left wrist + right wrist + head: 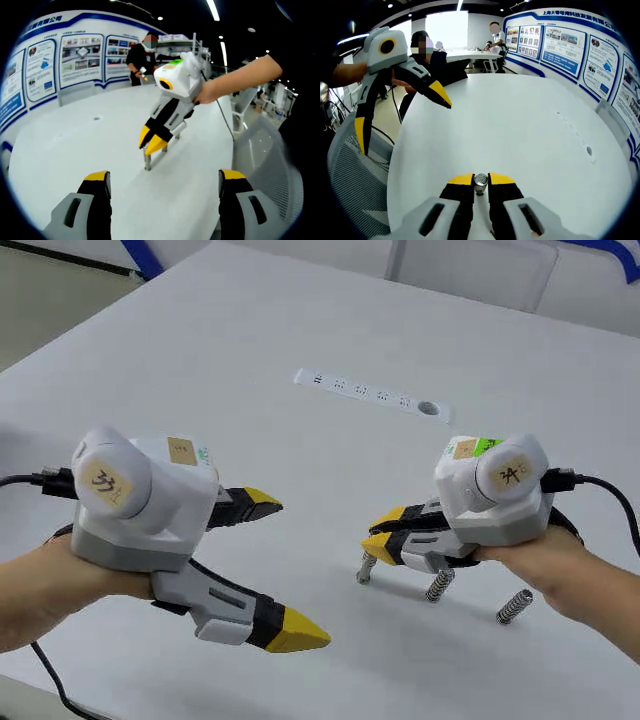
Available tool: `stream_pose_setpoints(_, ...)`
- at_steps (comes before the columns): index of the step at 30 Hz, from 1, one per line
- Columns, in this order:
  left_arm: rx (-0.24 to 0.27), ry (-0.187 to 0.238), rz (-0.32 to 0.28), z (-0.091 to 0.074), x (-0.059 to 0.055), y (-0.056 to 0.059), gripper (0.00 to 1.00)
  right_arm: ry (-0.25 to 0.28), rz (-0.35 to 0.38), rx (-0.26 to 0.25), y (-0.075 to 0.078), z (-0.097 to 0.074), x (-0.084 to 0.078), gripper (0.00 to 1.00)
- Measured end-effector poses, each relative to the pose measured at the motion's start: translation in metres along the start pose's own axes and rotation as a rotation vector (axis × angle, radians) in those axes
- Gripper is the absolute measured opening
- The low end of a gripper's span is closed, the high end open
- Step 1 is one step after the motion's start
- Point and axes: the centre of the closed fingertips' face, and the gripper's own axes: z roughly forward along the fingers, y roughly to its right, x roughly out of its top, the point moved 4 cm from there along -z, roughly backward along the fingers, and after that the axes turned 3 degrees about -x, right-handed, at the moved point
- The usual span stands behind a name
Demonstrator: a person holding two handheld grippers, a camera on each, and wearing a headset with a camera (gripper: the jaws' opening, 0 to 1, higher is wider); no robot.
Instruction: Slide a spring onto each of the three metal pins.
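Fingers (461, 179) of the right gripper (383, 533) are clamped on a standing spring (480, 183), whose foot is on the white table (300, 320); whether a pin sits inside is unclear. A second spring (440, 585) and a third spring (515, 606) rest nearby. The left gripper (297, 570) fingers stand wide apart, holding nothing.

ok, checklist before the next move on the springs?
1. Right gripper shut on a spring: ok.
2. That spring's lower end is on the table, per the left gripper view: ok.
3. Left gripper open, holding nothing: ok.
4. Other springs on the table, one under the right gripper, one beside it: ok.
5. Pins told apart from springs: cannot tell.
6. Power strip well away from the work: ok.
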Motion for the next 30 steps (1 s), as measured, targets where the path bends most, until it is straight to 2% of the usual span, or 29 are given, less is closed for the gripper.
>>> stream_pose_setpoints(4, 0.000, 0.003, -0.002, -0.001, 0.000, -0.001, 0.90, -0.020, -0.003, -0.014, -0.001, 0.006, -0.007, 0.11)
stream_pose_setpoints(7, 0.001, 0.012, -0.012, -0.002, 0.000, -0.002, 0.90, -0.016, 0.009, -0.034, -0.001, 0.009, -0.009, 0.11)
stream_pose_setpoints(13, 0.001, 0.000, -0.011, -0.001, -0.001, -0.002, 0.89, -0.038, 0.006, -0.034, -0.002, 0.015, -0.016, 0.12)
stream_pose_setpoints(26, -0.010, 0.007, -0.015, 0.003, 0.001, -0.001, 0.88, -0.052, 0.030, -0.039, -0.003, 0.015, -0.019, 0.12)
stream_pose_setpoints(30, -0.013, -0.002, -0.012, 0.003, 0.000, 0.000, 0.88, -0.052, 0.035, -0.041, -0.003, 0.013, -0.019, 0.15)
